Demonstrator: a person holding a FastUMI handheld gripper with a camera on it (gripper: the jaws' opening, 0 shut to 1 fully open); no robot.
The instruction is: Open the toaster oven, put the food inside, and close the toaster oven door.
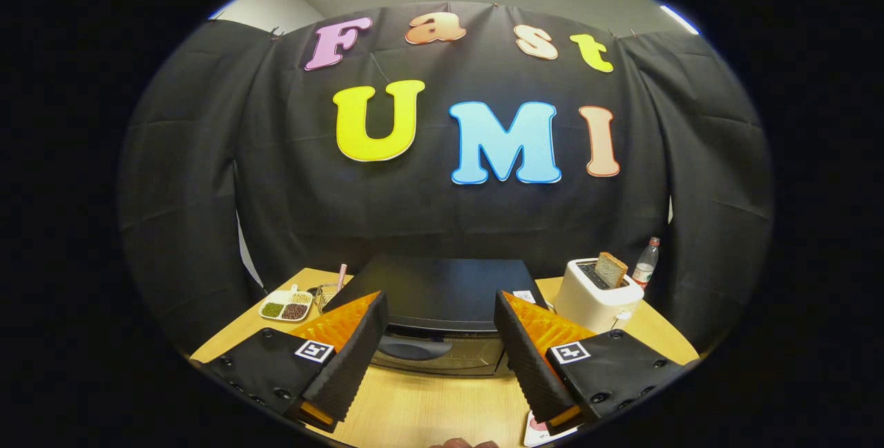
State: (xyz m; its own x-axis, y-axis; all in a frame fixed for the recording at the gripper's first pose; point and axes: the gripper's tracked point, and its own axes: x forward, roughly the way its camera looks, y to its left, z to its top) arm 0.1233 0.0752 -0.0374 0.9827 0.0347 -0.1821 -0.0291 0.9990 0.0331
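On the wooden bench (428,406), a divided dish of beans (285,307) sat at the left. The claw (440,317) hung wide open and empty, its fingers framing the closed toaster oven (442,324) just beyond, seemingly lined up for the door handle (407,348). Right stood a white toaster (590,299) holding bread (610,269), then a bottle (646,263).

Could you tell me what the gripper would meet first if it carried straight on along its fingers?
Most likely the toaster oven, at its closed door and handle, seen between the open gripper's fingers; depth is unclear, but nothing lies on the table between.
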